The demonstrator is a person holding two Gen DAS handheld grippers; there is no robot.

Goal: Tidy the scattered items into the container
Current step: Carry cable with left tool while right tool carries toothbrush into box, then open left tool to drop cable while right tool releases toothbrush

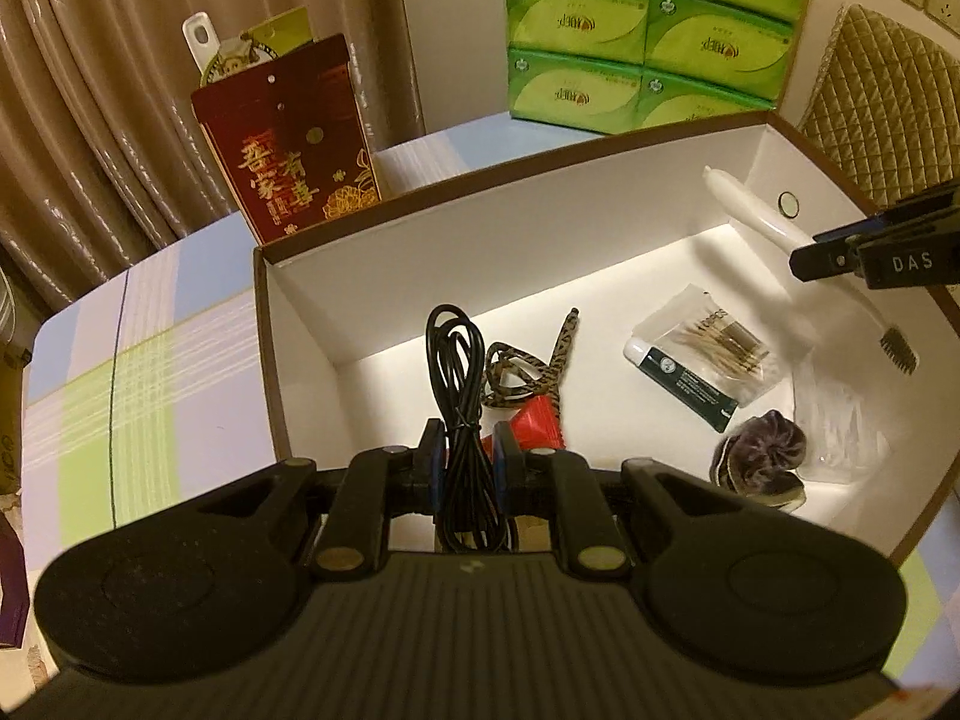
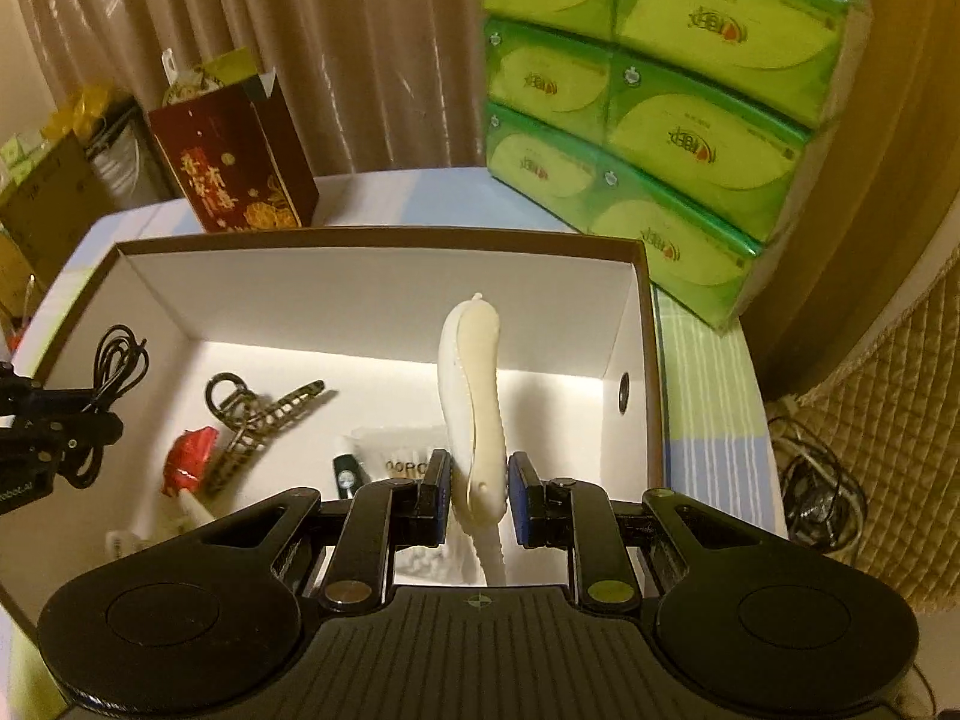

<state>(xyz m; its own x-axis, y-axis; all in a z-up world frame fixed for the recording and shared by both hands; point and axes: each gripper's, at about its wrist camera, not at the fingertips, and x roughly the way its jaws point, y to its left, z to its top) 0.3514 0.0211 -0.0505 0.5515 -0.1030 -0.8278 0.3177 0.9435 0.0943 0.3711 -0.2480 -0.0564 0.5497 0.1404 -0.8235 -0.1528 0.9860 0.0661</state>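
A: In the left wrist view, what is held?

B: A coiled black cable is pinched between the narrowed pads of the left gripper, over the near edge of the white box. On the box floor a leopard-print hair clip and a red packet are seen at one o'clock from the cable, a bag of cotton swabs and a dark tube at two o'clock, and a dark scrunchie at three o'clock.

A: Is the other tool seen there?

B: The right gripper is seen at two o'clock, closed on a white brush whose bristles are pointed down into the box.

A: And the right wrist view?

B: The brush handle is clamped between the right gripper, upright over the box. The left gripper is found at nine o'clock with the cable. Green tissue packs are stacked on the table at one o'clock, and a red gift bag is stood at eleven o'clock.
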